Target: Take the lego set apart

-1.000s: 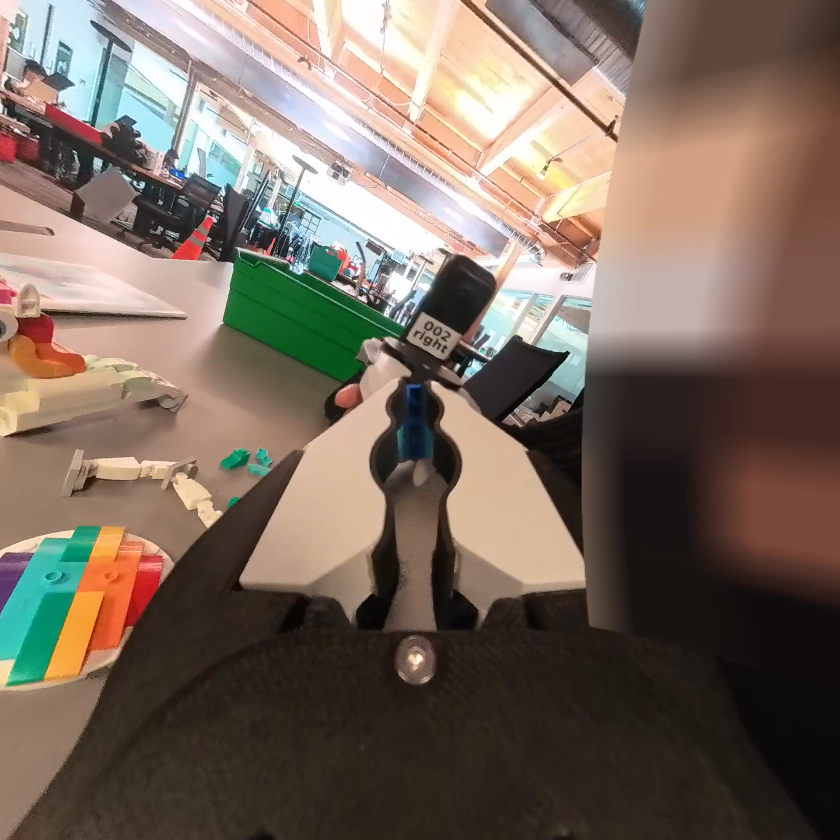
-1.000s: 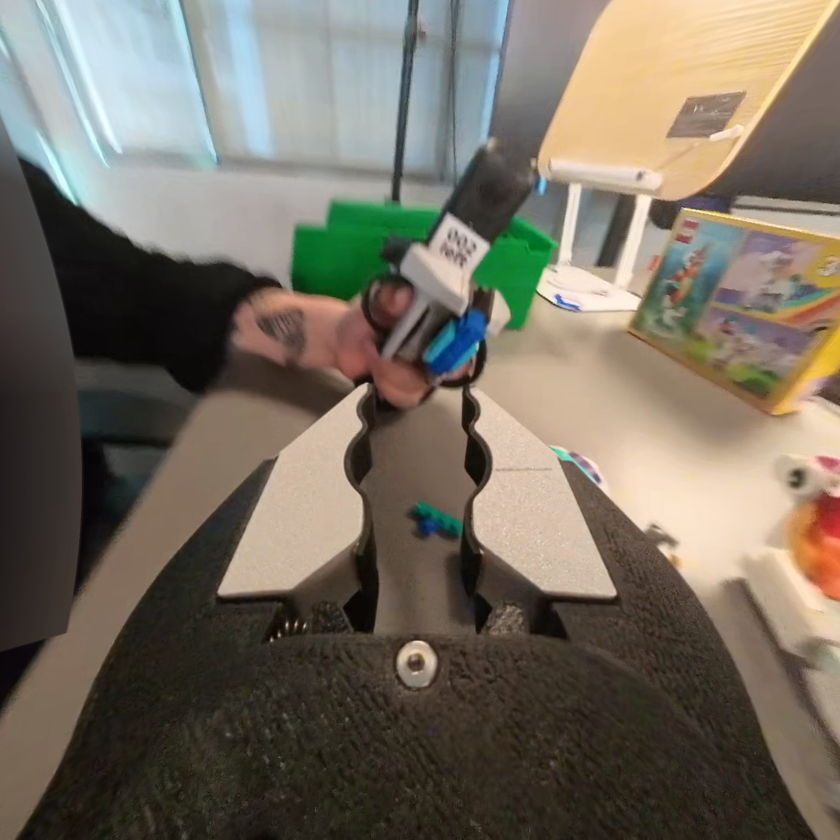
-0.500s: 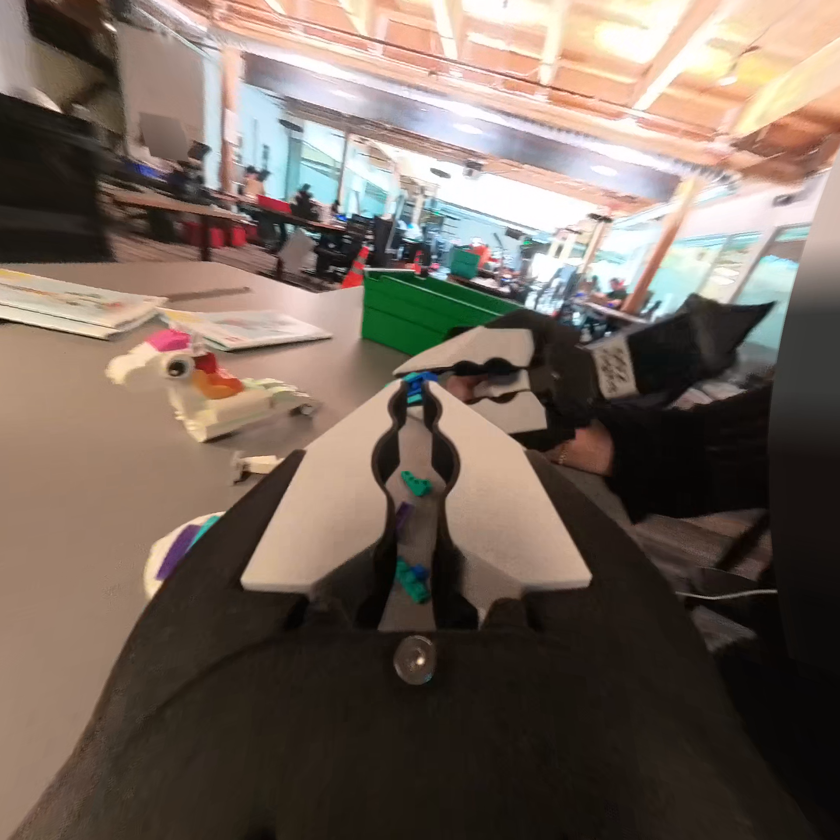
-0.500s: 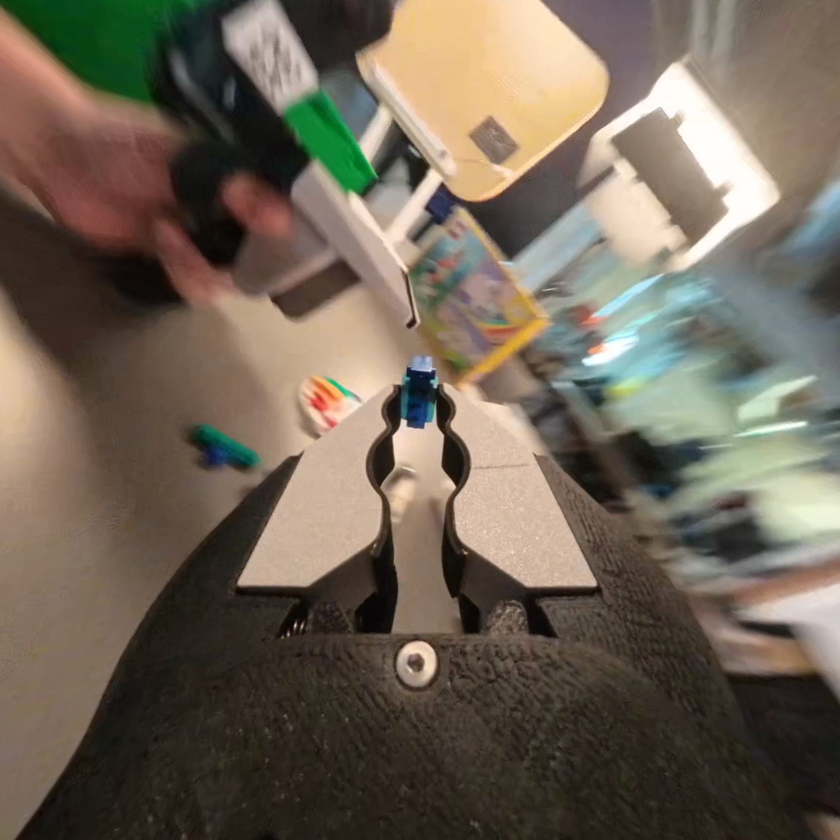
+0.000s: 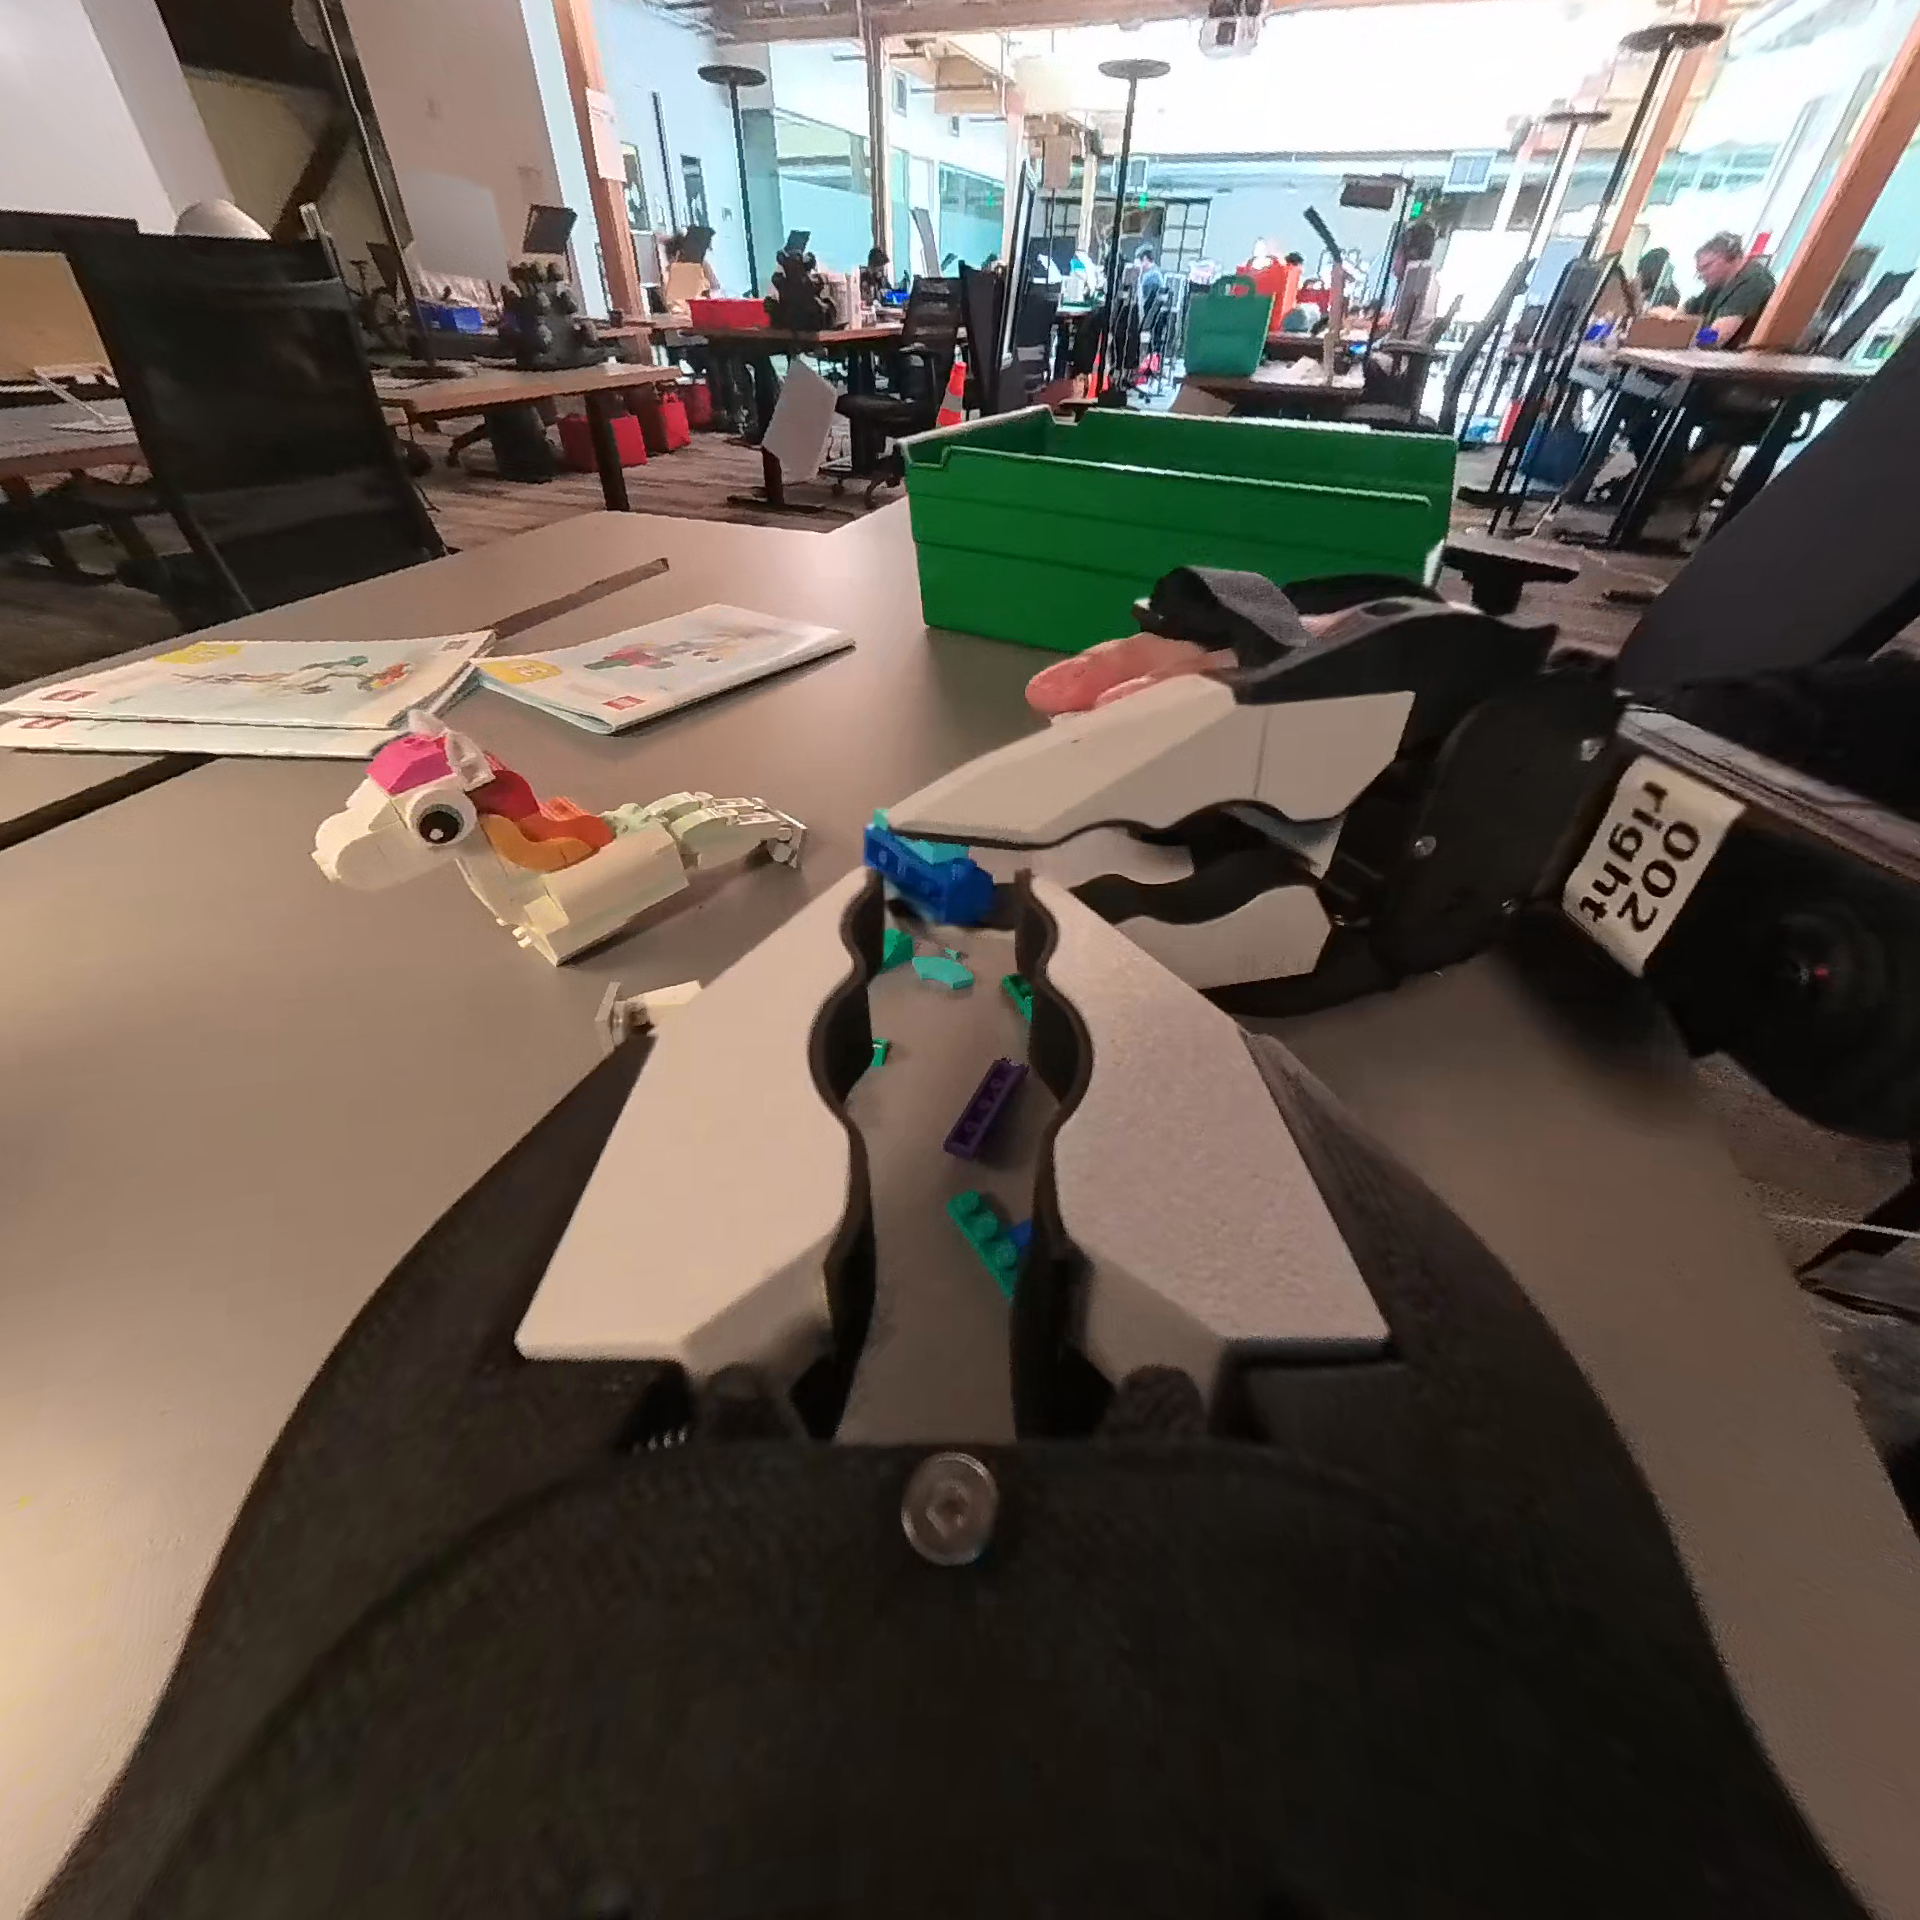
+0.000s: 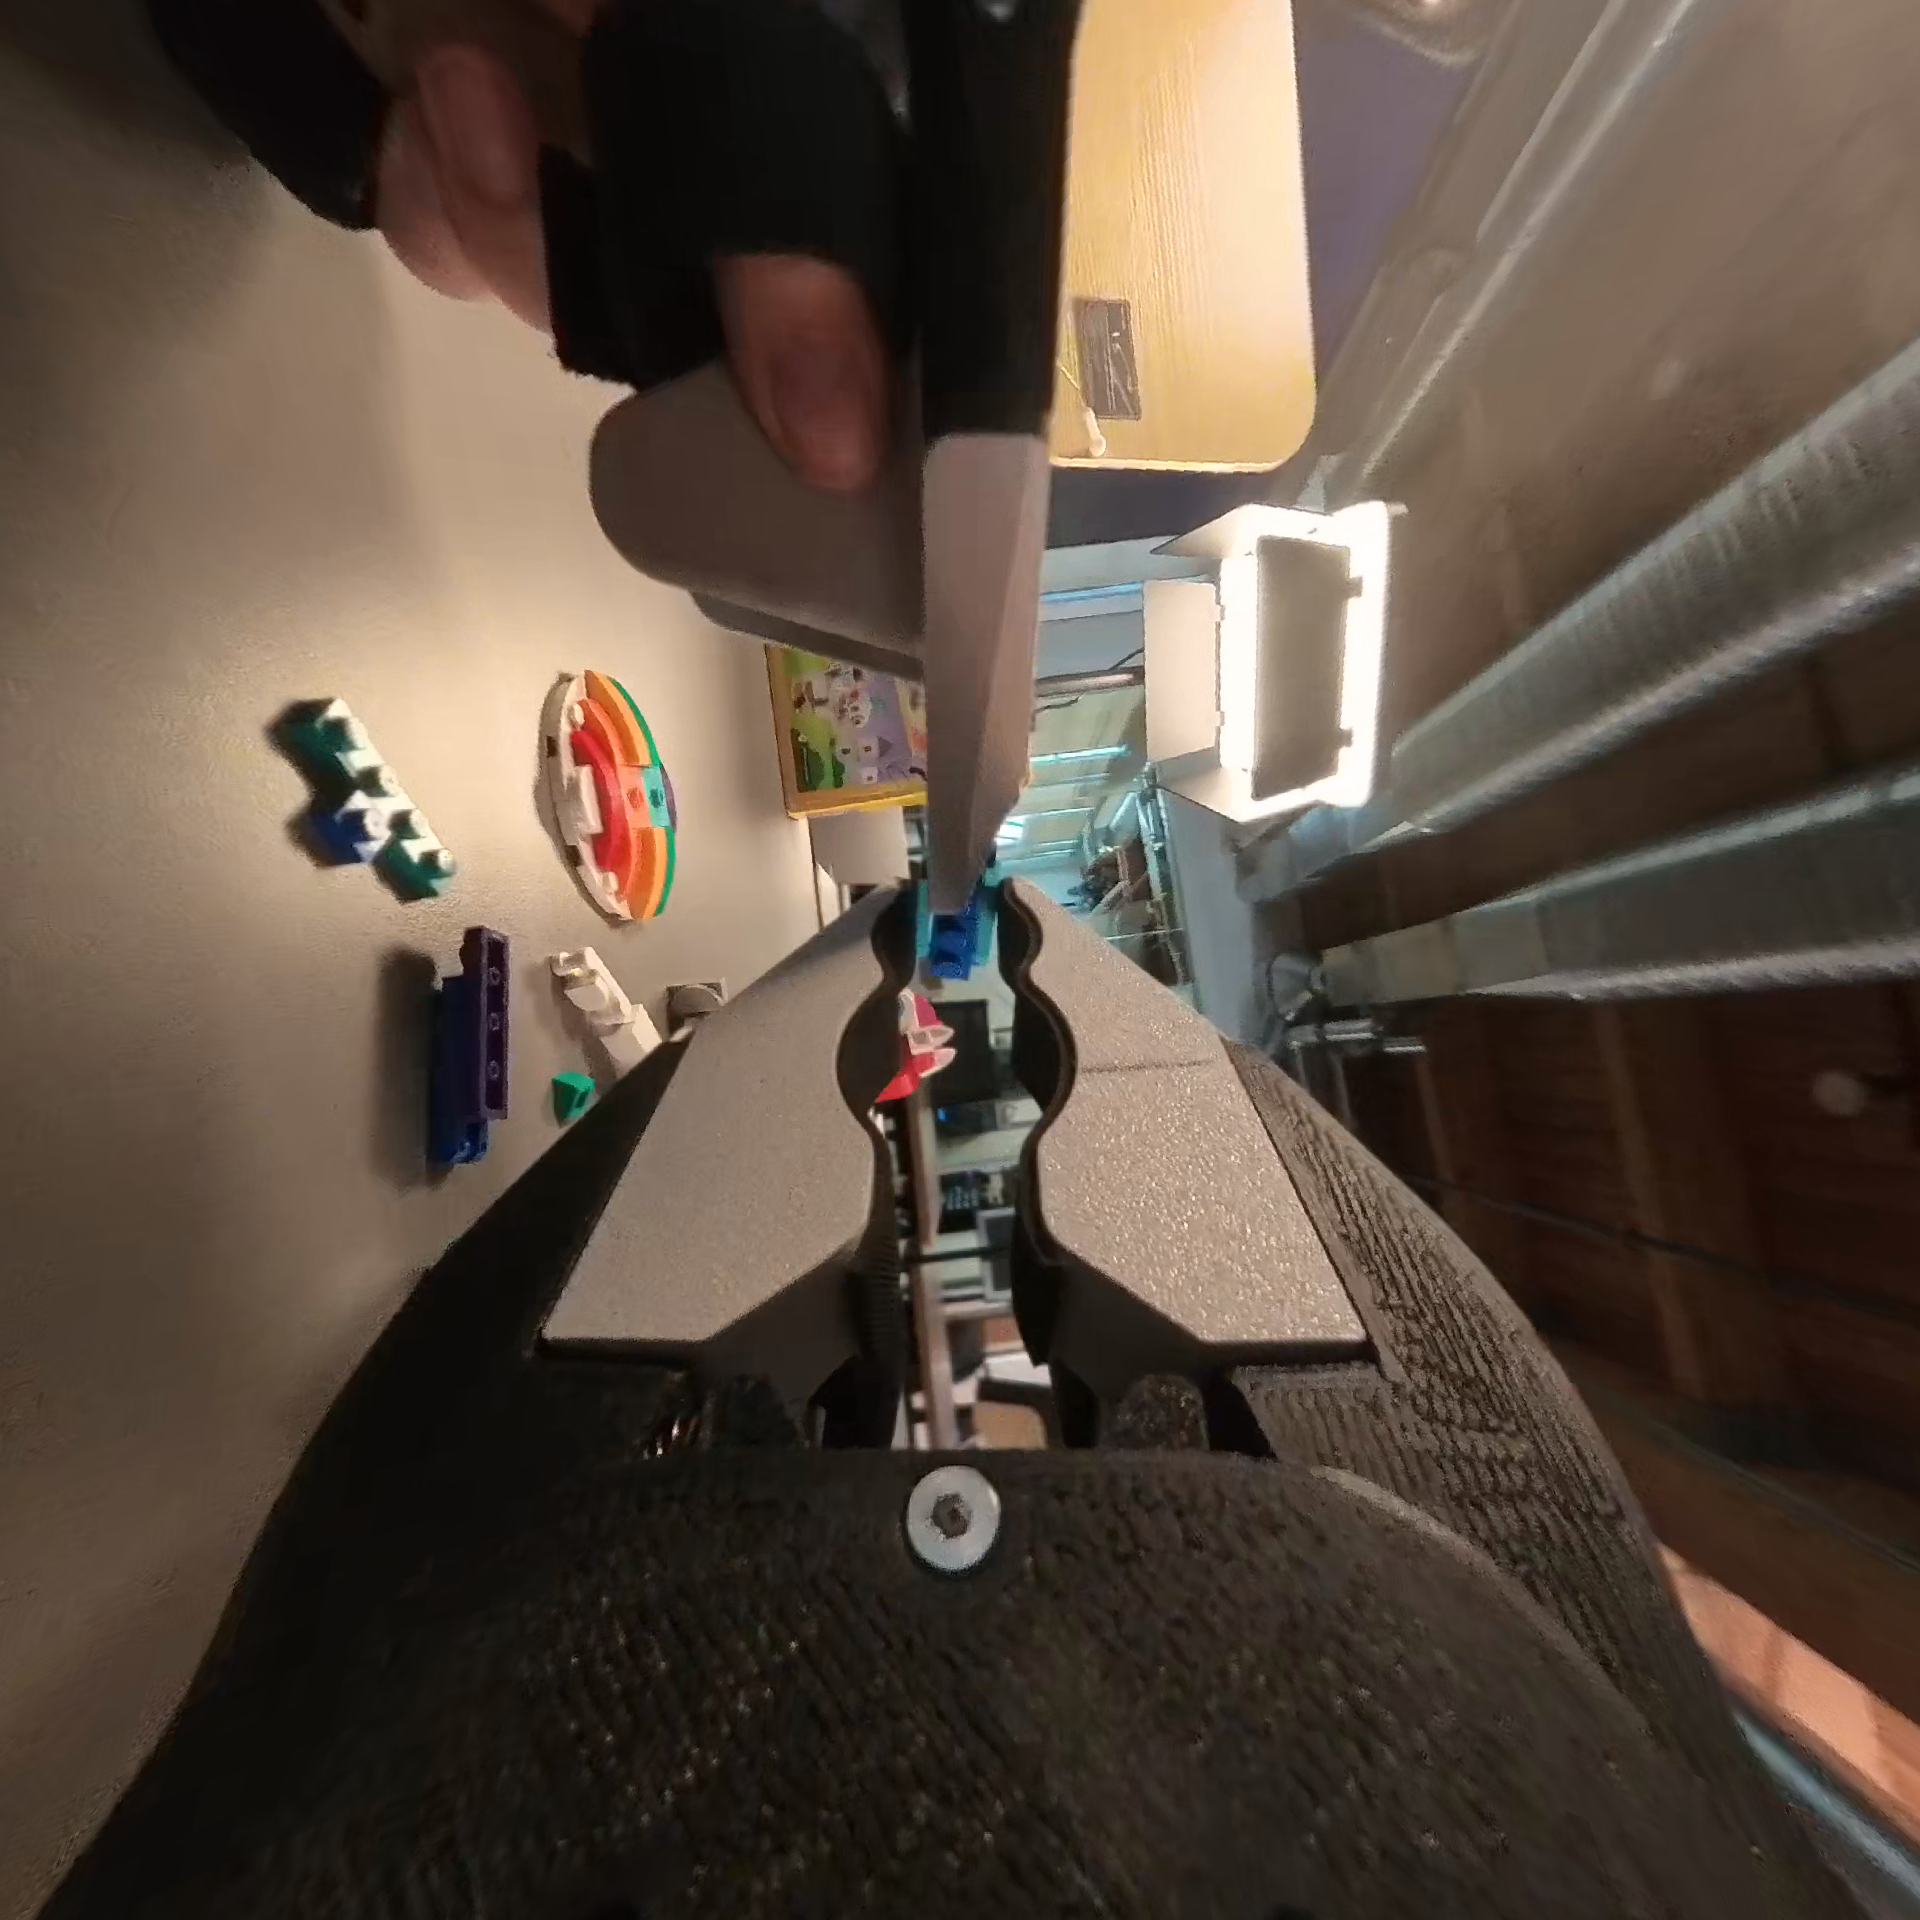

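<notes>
Lego set: mostly in pieces on the grey surface (image 5: 260, 1091). The piece in hand is a small blue-and-teal brick cluster (image 5: 925, 878), held up off the surface between both tools.

Right gripper (image 6: 951, 920): jaws closed on the cluster at the tips. Left gripper (image 5: 940, 904): tips sit either side of the cluster's lower edge; the right wrist view shows them crossing the right tool's, but whether they bite is not clear, so cannot tell.

Step in hand, as I judge it: splitting the teal layer from the blue.
- Each tool should hold a different layer, tips only, no overlap on the seam.
- Peel by rocking one tool, not pulling straight.
- Keep low over the surface; a freed plate may spring away.

Count:
- unicorn figure (image 5: 499, 862): 1, partly stripped, lying well left of the grippers
- round rainbow disc (image 6: 613, 795): 1
- purple-and-blue strip (image 6: 468, 1049): 1
- green-and-blue stepped cluster (image 6: 364, 795): 1
- instruction booklets (image 5: 665, 665): at least 2
- green bin (image 5: 1174, 525): 1
- loose teal bits: several, too small to count.
</notes>
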